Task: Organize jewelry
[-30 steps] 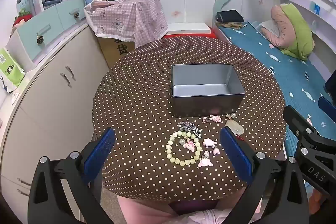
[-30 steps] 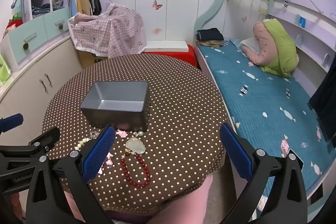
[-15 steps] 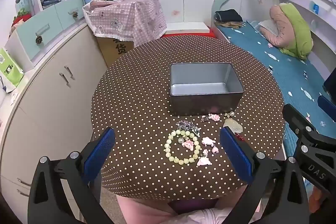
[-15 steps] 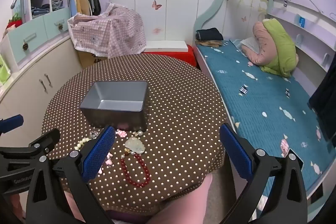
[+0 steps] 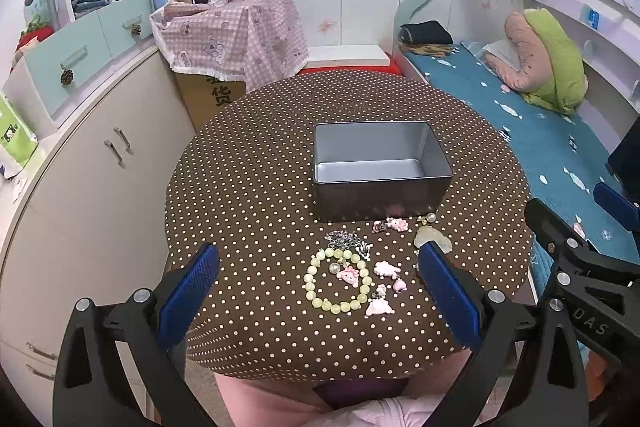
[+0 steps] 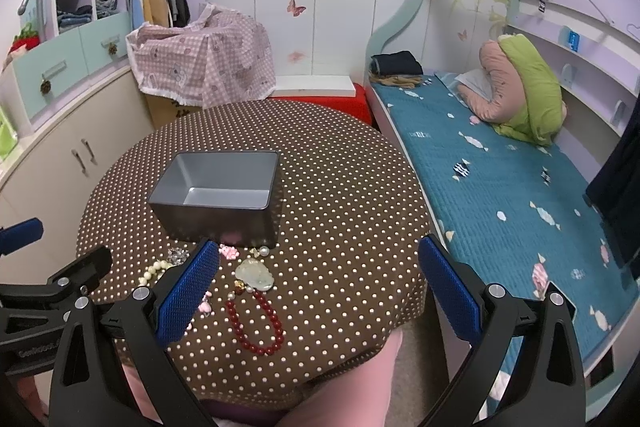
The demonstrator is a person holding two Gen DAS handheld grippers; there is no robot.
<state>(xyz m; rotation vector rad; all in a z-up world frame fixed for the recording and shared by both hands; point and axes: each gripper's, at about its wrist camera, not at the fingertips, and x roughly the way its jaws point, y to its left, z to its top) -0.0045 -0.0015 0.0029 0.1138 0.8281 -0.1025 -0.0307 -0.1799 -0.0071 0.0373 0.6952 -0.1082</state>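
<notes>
I am just starting: both my left claw (image 5: 316, 287) and right claw (image 6: 318, 291) are wide open, holding nothing. The jewelry lies on the desk (image 5: 248, 187) before the empty tin box (image 5: 380, 167). Next I should reach down for the green bead bracelet (image 5: 338, 283).

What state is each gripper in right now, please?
Left gripper: open, holding nothing, above the jewelry.
Right gripper: open, holding nothing.
</notes>
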